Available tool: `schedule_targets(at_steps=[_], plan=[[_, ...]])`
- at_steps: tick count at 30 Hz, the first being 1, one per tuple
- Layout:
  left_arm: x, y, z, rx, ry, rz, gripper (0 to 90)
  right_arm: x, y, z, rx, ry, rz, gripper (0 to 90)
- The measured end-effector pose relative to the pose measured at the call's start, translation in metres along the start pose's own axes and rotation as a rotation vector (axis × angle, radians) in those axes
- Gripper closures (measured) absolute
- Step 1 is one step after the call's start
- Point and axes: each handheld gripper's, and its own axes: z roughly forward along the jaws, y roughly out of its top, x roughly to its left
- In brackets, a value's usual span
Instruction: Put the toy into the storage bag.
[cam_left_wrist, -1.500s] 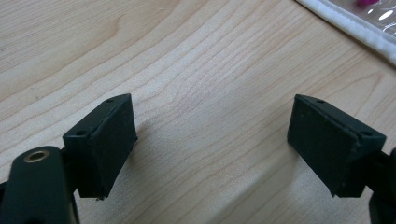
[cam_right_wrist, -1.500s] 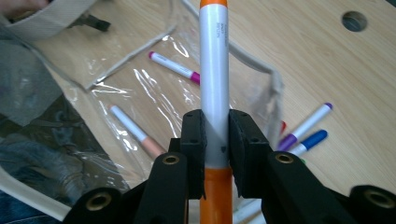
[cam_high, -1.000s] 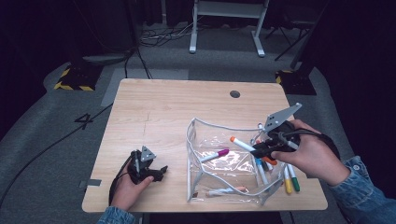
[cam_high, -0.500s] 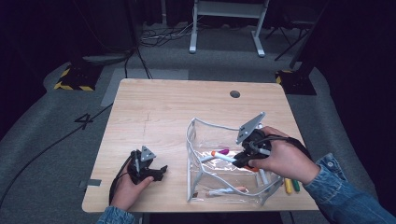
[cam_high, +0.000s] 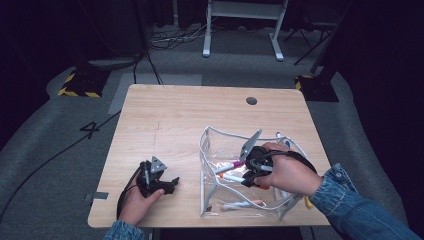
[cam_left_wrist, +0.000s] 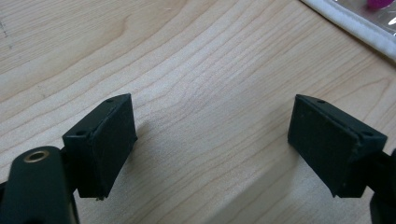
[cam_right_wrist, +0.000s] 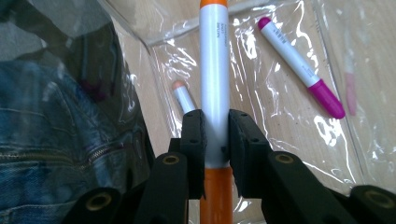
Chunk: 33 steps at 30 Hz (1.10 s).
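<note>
- Over the clear pouch (cam_high: 280, 210), the right gripper (cam_right_wrist: 215, 135) clamps an orange-capped marker (cam_right_wrist: 214, 79) mid-barrel.
- Marker looks light, stiff and smooth; it could slip, so gripping the white barrel seems best.
- White body, orange ends, small print.
- Left gripper (cam_left_wrist: 212, 149) rests released on the table (cam_left_wrist: 196, 65).

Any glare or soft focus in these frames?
High view: table lit, surroundings dark. Right gripper view: white glare streaks on the clear pouch; orange marker sharp, pink marker clear. Left gripper view: wood grain sharp, jaws casting soft shadows.
</note>
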Motion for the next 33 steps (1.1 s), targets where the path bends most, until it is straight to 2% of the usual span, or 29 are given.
schedule_targets(at_steps=[17, 24, 26, 28, 31, 33], plan=[[0.0, 0.0, 0.0, 0.0, 0.0, 0.0, 15.6, 0.0, 0.003, 0.037, 0.139, 0.06, -0.075, 77.0], [0.0, 0.0, 0.0, 0.001, 0.001, 0.004, 15.5, 0.001, 0.004, 0.049, 0.179, 0.076, -0.092, 77.0], [0.0, 0.0, 0.0, 0.001, 0.001, 0.004, 15.6, 0.003, 0.004, 0.051, 0.199, 0.085, -0.081, 77.0], [0.0, 0.0, 0.0, 0.0, 0.0, 0.0, 15.6, 0.003, 0.004, 0.054, 0.199, 0.089, -0.091, 76.6], [0.0, 0.0, 0.0, 0.0, 0.001, 0.003, 15.6, 0.002, 0.003, 0.056, 0.179, 0.078, -0.1, 64.8], [0.0, 0.0, 0.0, 0.001, 0.002, 0.004, 15.6, 0.001, 0.004, 0.053, 0.153, 0.056, -0.087, 63.2]])
